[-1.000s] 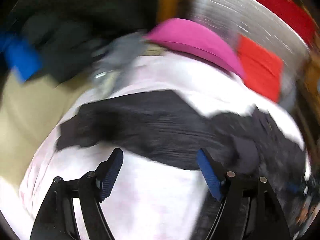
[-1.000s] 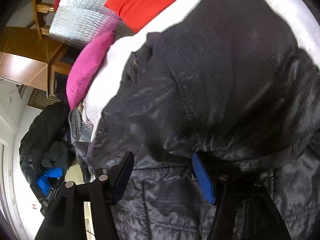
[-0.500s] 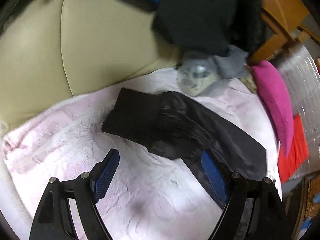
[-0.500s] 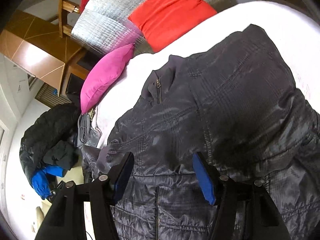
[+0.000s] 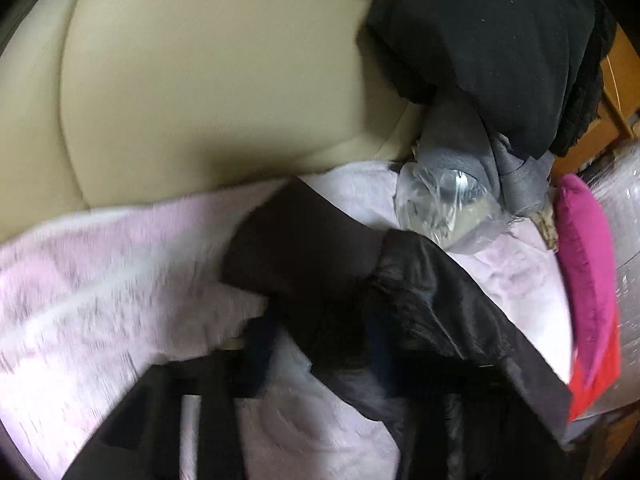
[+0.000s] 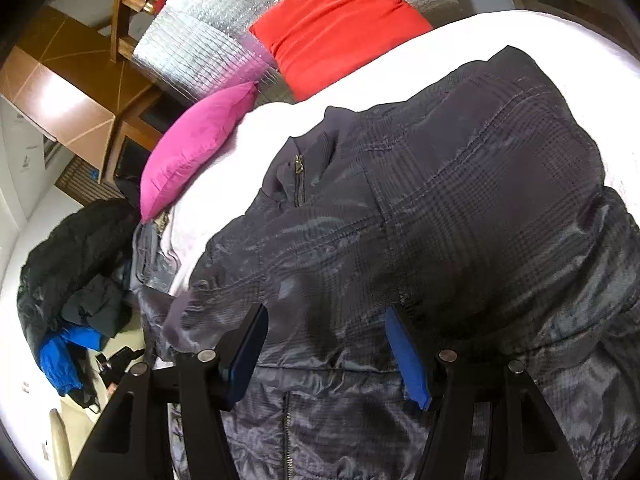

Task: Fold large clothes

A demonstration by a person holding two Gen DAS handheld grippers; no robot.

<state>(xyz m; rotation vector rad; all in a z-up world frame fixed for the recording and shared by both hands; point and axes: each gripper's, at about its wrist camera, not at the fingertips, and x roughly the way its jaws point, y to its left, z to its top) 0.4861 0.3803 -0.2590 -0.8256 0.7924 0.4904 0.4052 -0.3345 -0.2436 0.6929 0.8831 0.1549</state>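
the dark grey checked padded jacket (image 6: 460, 216) lies spread over a pale pink fleecy blanket (image 5: 100, 280) on a bed, its zip and collar toward the pillows. in the right wrist view the right gripper (image 6: 326, 354) hangs low over the jacket's body, its two blue pads standing apart with a broad fold of the shiny fabric bulging up between them; the pads do not visibly pinch it, so the jaws read as open above the cloth

in the left wrist view, which is blurred, the jacket's sleeve (image 5: 420, 304) runs across the blanket, ending in a plain black knitted cuff (image 5: 296, 248) that lies flat near the edge of a beige padded headboard (image 5: 200, 80). the left gripper (image 5: 320, 344) sits right at the sleeve just behind the cuff; its jaws have just been closing and now stand close together with the sleeve fabric between them, and they appear clamped on it, though the smear hides the pads themselves

beyond the cuff a crumpled clear plastic bag (image 5: 444, 208) rests on a grey cloth (image 5: 464, 148), under a heap of black clothing (image 5: 488, 32). a magenta pillow (image 6: 196, 144) and a red pillow (image 6: 336, 28) lie at the head of the bed against a silver foil sheet (image 6: 200, 48). a black puffy coat with a blue piece (image 6: 68, 280) is piled off to the side
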